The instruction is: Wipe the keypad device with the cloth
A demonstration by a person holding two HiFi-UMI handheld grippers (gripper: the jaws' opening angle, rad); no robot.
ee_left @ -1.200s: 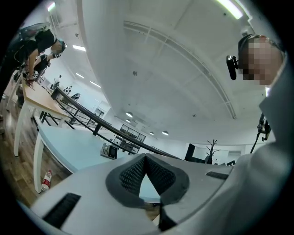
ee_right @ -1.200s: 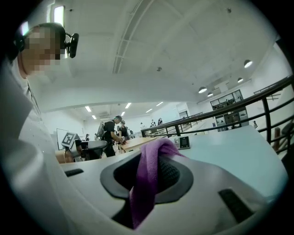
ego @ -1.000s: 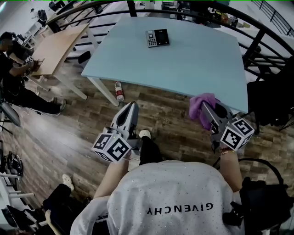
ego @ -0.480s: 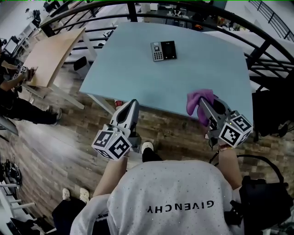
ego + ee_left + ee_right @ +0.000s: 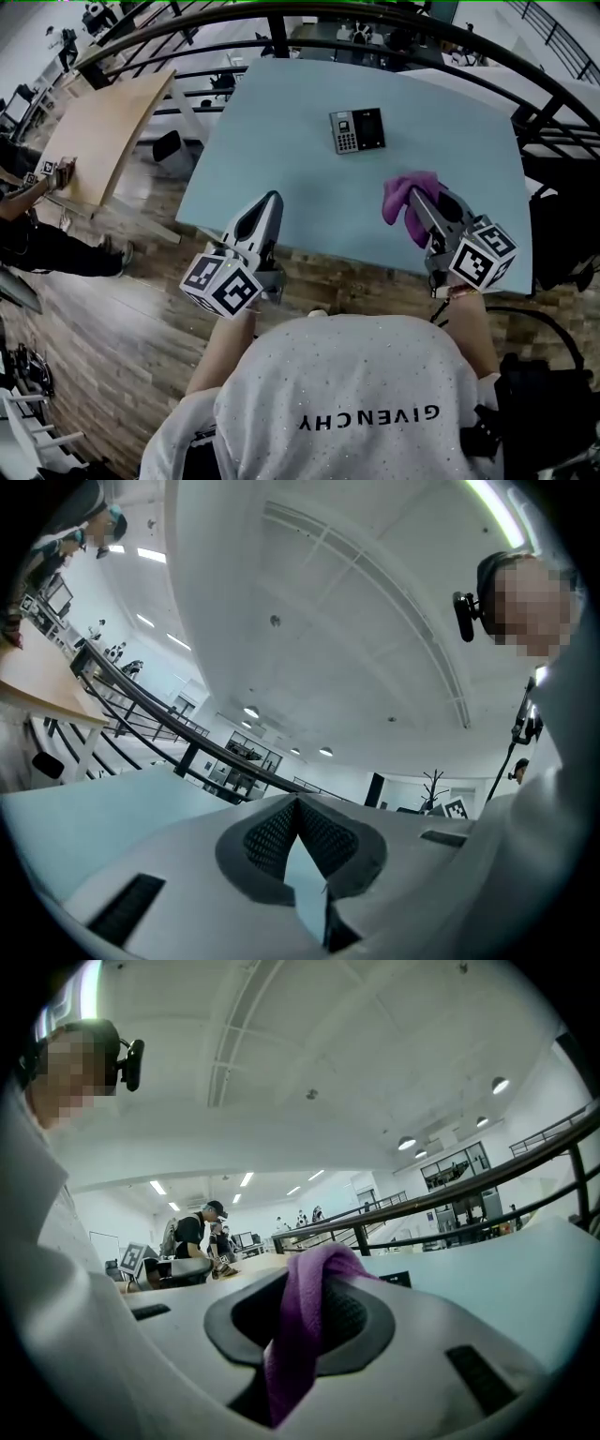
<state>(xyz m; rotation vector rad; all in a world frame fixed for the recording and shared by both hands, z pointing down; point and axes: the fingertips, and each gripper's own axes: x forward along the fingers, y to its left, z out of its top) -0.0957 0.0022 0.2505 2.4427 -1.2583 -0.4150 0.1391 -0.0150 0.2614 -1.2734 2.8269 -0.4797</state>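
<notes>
The keypad device [image 5: 357, 129], dark with a grey key block at its left, lies flat on the pale blue table [image 5: 281, 141], towards the far side. A purple cloth [image 5: 409, 201] hangs from my right gripper [image 5: 418, 199], which is shut on it over the table's near right part. In the right gripper view the purple cloth [image 5: 305, 1326] drapes out between the closed jaws. My left gripper [image 5: 272, 202] hovers over the table's near left edge, jaws shut, holding nothing. Its tips meet in the left gripper view [image 5: 296, 803]. Both grippers are well short of the device.
A curved black railing [image 5: 487, 42] runs behind the table. To the left stands a wooden table [image 5: 89, 117] with a seated person [image 5: 28, 225] beside it. Wood flooring lies below the blue table's near edge. A black bag [image 5: 544, 412] sits at lower right.
Both grippers have moved forward from above the floor to over the table's near edge. The keypad device now appears nearer. The cloth stays clamped in the right gripper.
</notes>
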